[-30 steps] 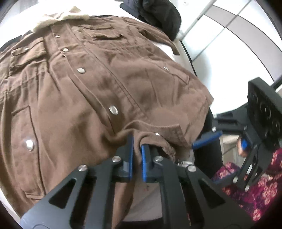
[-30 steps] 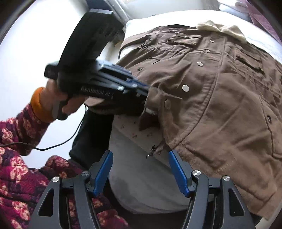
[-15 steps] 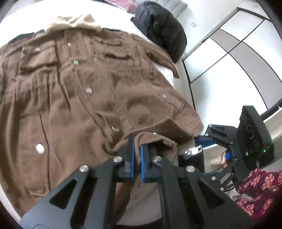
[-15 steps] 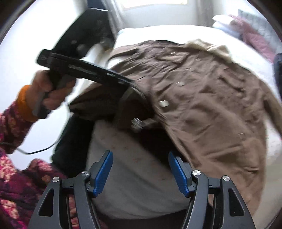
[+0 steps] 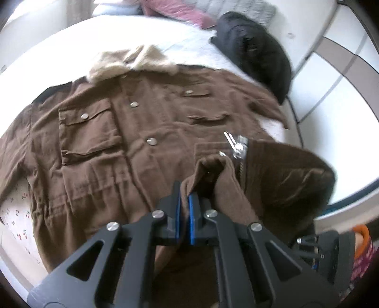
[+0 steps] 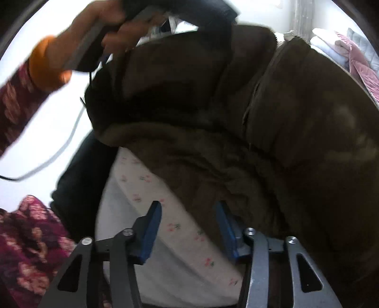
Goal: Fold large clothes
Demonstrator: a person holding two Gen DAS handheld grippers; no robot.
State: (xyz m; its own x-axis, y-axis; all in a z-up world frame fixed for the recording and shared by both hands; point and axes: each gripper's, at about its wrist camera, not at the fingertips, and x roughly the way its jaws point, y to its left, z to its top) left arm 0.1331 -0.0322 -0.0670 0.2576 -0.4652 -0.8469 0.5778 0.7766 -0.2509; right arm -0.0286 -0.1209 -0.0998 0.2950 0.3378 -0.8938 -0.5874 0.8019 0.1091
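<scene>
A large brown jacket [image 5: 142,132] with metal snaps and a cream fleece collar [image 5: 132,61] lies front-up on the bed. My left gripper [image 5: 184,203] is shut on the jacket's bottom hem and holds it lifted and folded back over the body, showing the dark lining [image 5: 289,180]. In the right wrist view the lifted jacket [image 6: 272,118] hangs close above the bed. My right gripper [image 6: 187,225] is open and empty, low at the bed's edge, with the jacket's drooping edge just over its right finger.
A black padded garment [image 5: 255,52] lies at the bed's far right corner, with pink and grey bedding [image 5: 189,9] behind. The cherry-print sheet [image 6: 165,208] shows at the near edge. The person's hand [image 6: 99,30] holds the left gripper overhead. White closet panels [image 5: 336,66] stand to the right.
My left gripper has carried the hem up and toward the collar, folding the lower jacket over its body. The right gripper has stayed open, now under the raised cloth.
</scene>
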